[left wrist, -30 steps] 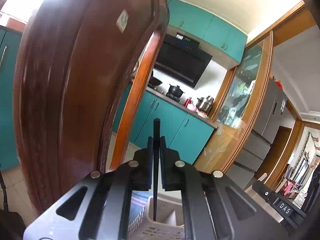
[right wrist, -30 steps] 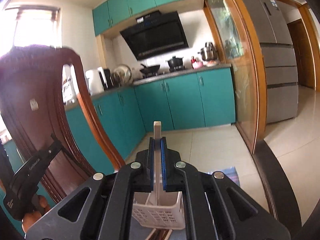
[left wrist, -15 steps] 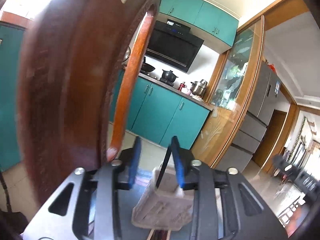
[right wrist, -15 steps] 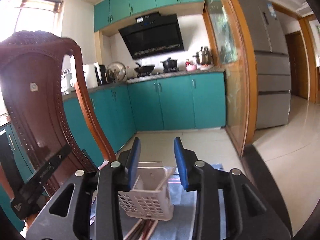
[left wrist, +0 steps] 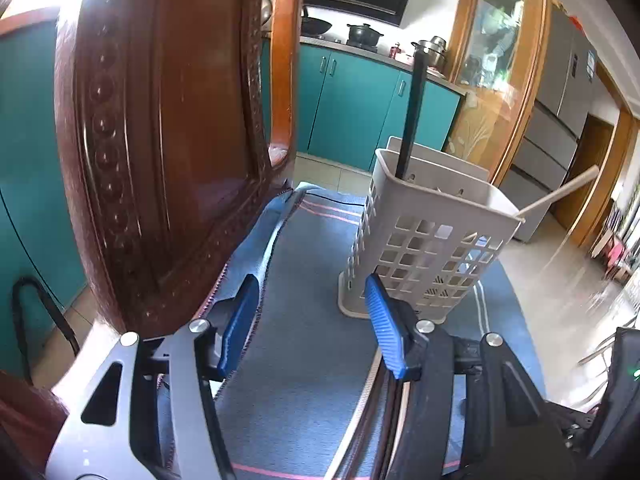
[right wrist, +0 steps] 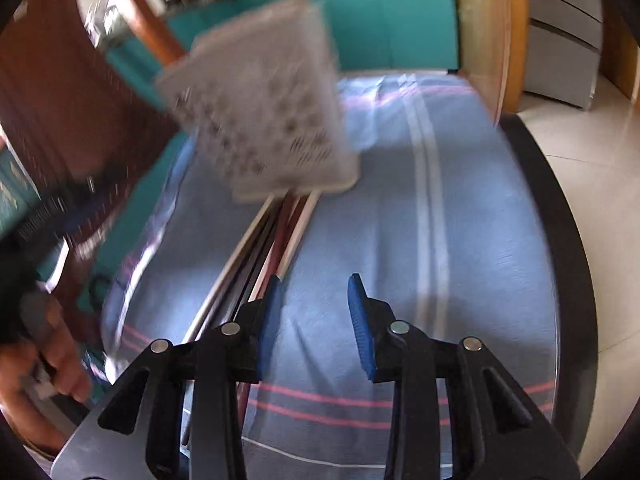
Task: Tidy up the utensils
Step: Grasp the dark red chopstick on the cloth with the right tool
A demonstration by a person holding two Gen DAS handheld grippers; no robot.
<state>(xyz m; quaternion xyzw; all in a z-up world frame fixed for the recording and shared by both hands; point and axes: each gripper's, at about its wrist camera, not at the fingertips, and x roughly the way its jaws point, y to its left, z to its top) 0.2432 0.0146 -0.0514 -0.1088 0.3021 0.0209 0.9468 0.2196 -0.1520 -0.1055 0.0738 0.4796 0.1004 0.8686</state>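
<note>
Both grippers are empty, so the step in hand looks like fetching the next piece from the bundle of long chopsticks (right wrist: 276,232) lying on the blue striped cloth (right wrist: 460,240); the left gripper (left wrist: 308,320) has its blue-padded fingers (left wrist: 384,328) spread wide over bare cloth, and the right gripper (right wrist: 314,316) has its own spread too, with the near tips of the chopsticks just beside its left finger; to do this well I would shift sideways until a single stick lies between the pads, then close near its end, so that it can be tipped upright without dragging its neighbours; the bundle's long axis runs from the grippers away to the foot of the pale perforated plastic holder (left wrist: 432,240), which it touches; that holder stands upright on the cloth beside the carved dark wooden chair back (left wrist: 152,140); in it a black stick (left wrist: 412,120) stands nearly vertical, and a pale wooden stick (left wrist: 560,194) leans out over the rim, pointing up and to the right.
</note>
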